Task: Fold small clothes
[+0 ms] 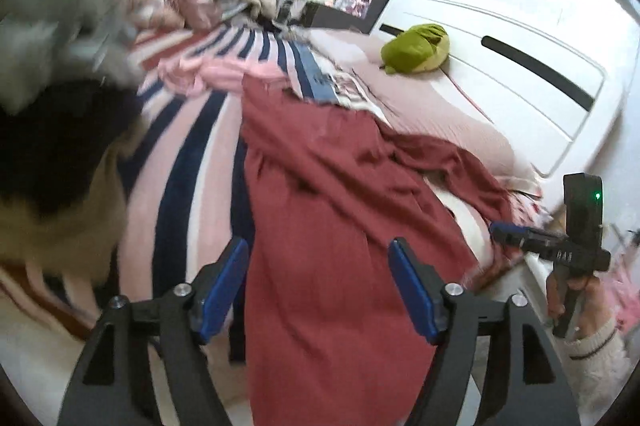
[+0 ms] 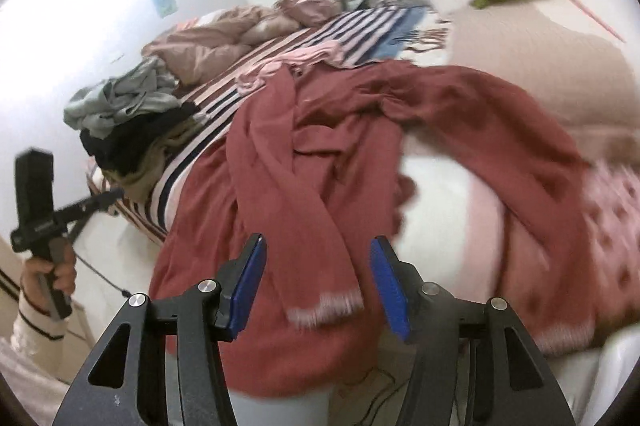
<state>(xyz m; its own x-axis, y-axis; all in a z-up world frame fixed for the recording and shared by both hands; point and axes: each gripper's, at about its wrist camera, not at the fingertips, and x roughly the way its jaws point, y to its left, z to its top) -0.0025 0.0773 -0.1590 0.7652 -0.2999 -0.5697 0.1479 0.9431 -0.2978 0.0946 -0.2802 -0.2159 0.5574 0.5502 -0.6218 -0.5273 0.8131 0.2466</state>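
A dusty-red garment [image 1: 332, 194] lies crumpled across the near edge of the bed, one sleeve stretched to the right. It also shows in the right wrist view [image 2: 304, 162], its pale-fringed end [image 2: 324, 306] hanging down between my jaws. My left gripper [image 1: 318, 286] is open and empty, just above the garment's hanging part. My right gripper [image 2: 316, 282] is open and empty over the fringed end. The right gripper also shows in the left wrist view [image 1: 508, 232] at the bed's right edge, and the left gripper in the right wrist view [image 2: 112, 196].
A striped pink, navy and white blanket [image 1: 192, 146] covers the bed. A pile of grey, black and tan clothes [image 2: 132, 122] sits at the left. A pink garment [image 1: 208, 74] and a green plush [image 1: 416, 48] lie farther back. A white headboard [image 1: 520, 74] stands right.
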